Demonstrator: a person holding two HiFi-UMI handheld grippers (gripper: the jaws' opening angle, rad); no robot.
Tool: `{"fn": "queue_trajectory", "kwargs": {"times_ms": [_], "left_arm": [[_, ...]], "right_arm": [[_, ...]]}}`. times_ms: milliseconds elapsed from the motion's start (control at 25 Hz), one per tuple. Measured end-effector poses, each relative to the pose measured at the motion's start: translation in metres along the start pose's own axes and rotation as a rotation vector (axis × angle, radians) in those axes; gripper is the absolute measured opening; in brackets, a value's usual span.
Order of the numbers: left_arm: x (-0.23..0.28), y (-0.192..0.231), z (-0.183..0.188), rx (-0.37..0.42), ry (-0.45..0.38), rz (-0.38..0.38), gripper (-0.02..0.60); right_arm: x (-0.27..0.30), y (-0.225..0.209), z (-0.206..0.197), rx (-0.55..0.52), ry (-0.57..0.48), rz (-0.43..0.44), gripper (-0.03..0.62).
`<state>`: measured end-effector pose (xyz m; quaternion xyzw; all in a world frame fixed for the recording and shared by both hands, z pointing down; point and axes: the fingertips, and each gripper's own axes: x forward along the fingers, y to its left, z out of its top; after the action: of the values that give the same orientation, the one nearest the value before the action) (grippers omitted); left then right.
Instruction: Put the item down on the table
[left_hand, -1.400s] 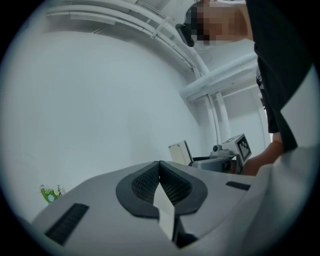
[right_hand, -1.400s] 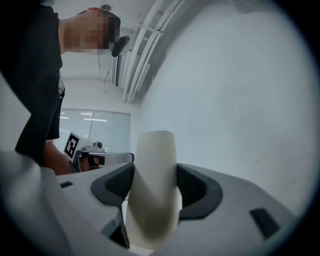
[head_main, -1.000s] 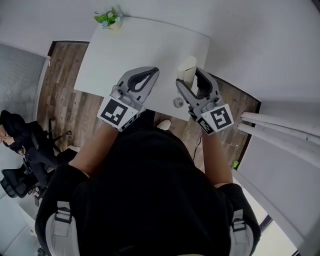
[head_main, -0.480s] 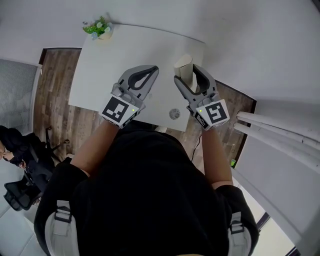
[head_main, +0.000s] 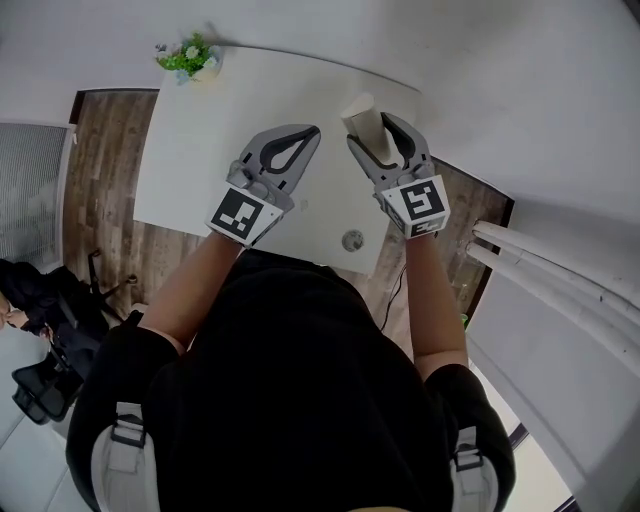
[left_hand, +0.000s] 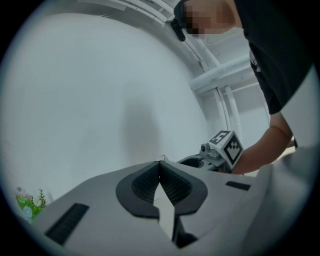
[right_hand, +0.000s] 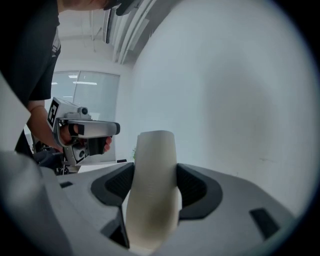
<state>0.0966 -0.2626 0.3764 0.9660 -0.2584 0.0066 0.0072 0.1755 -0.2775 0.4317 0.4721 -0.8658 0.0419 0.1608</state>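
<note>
The item is a cream-white rounded cylinder (head_main: 362, 122), held tilted above the right side of the white table (head_main: 230, 110). My right gripper (head_main: 374, 136) is shut on it; in the right gripper view the item (right_hand: 152, 190) fills the gap between the dark pads, and its top stands above them. Its lower end is hidden. My left gripper (head_main: 303, 138) hovers over the table's middle, to the left of the item, shut with nothing in it. In the left gripper view its tips (left_hand: 160, 164) meet, and the right gripper (left_hand: 220, 150) shows beyond them.
A small potted plant (head_main: 188, 55) stands at the table's far left corner. A small round grey disc (head_main: 352, 240) sits in the tabletop near its front edge, below my right gripper. White walls lie beyond the table, wood floor (head_main: 100, 200) to the left, and white pipes (head_main: 560, 260) to the right.
Both grippers have moved forward from the table's front edge to farther over the tabletop. The item stays in the right gripper and now leans more to the left.
</note>
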Motion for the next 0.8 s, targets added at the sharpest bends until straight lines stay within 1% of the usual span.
{"fn": "queue_trajectory", "kwargs": {"times_ms": [120, 200, 360, 520, 800], "left_arm": [[0.005, 0.015, -0.008, 0.004, -0.008, -0.002, -0.005], [0.009, 0.026, -0.016, 0.003, 0.001, 0.009, -0.006], [0.017, 0.051, -0.035, -0.015, 0.011, 0.038, -0.006], [0.026, 0.07, -0.052, -0.003, 0.029, 0.04, -0.006], [0.044, 0.101, -0.086, -0.03, 0.06, 0.048, -0.006]], "right_arm": [[0.025, -0.007, -0.013, -0.022, 0.056, 0.017, 0.275], [0.04, -0.011, -0.022, -0.038, 0.091, 0.03, 0.275], [0.069, -0.023, -0.034, -0.047, 0.137, 0.019, 0.274], [0.094, -0.03, -0.051, -0.06, 0.186, 0.035, 0.274], [0.142, -0.044, -0.082, -0.073, 0.28, 0.049, 0.273]]}}
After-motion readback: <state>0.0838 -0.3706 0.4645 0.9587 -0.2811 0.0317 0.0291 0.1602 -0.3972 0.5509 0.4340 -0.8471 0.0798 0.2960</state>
